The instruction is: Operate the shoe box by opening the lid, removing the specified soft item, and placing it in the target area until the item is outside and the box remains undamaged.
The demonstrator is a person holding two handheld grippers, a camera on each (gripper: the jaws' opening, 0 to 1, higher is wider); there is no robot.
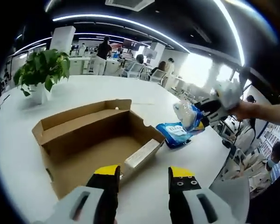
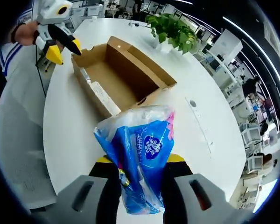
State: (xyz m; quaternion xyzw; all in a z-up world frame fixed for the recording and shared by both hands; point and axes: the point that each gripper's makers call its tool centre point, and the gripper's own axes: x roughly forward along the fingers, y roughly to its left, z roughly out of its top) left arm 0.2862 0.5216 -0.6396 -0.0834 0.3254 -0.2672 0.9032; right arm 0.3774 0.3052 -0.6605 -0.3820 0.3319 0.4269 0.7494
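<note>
Both grippers have pale grey moulded bodies with dark slots, black fingers (image 1: 182,186) and yellow tips. The left gripper (image 2: 60,44) has a white head; a dark wristband circles the wrist behind it.

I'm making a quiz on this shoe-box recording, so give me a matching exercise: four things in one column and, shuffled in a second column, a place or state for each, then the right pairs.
Things:
1. box
2. tissue pack
3. plant
4. left gripper

States:
A. open, holding nothing
B. in a white pot on the table, beyond the box
C. held between the right gripper's jaws
D. open on the table, cardboard insert inside

Pairs: 1-D, 2-C, 3-B, 4-A
</note>
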